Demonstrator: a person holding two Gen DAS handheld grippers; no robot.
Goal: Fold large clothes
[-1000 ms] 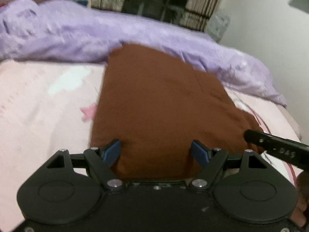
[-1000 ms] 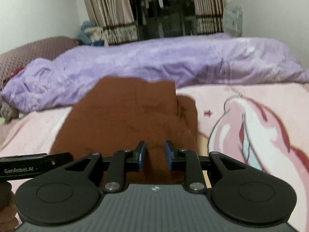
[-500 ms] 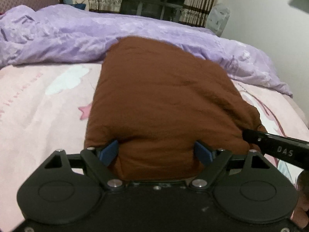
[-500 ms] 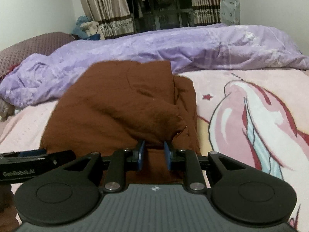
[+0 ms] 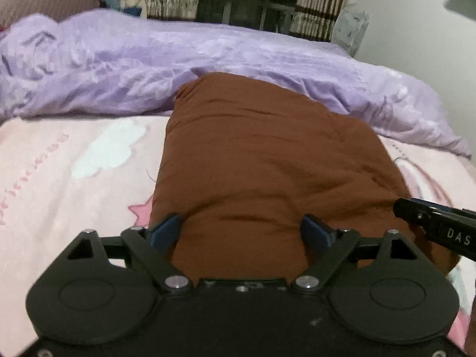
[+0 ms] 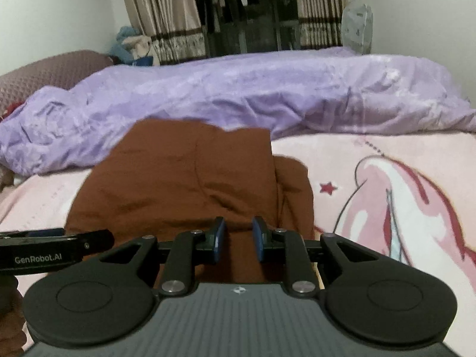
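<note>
Left claw (image 5: 241,229) spread wide around the brown garment (image 5: 267,160)'s near edge; right claw (image 6: 237,239) part-open, fabric between, grip uncertain. Fold underway on bed (image 5: 59,178). Next likely: carry near edge far

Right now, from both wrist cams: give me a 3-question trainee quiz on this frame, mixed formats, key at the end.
1. True or false: the left gripper has its jaws spread wide, with the brown garment bulging between them.
2. Multiple choice: what lies directly behind the brown garment? A) a wooden chair B) a purple duvet C) a laundry basket
3. Fill in: in the right wrist view, the right gripper has its blue pads set ____ than the left gripper's, with brown cloth in the gap.

Key: 1 true; 2 B; 3 closer together. Whether the right gripper's pads actually press the cloth cannot be told.
</note>
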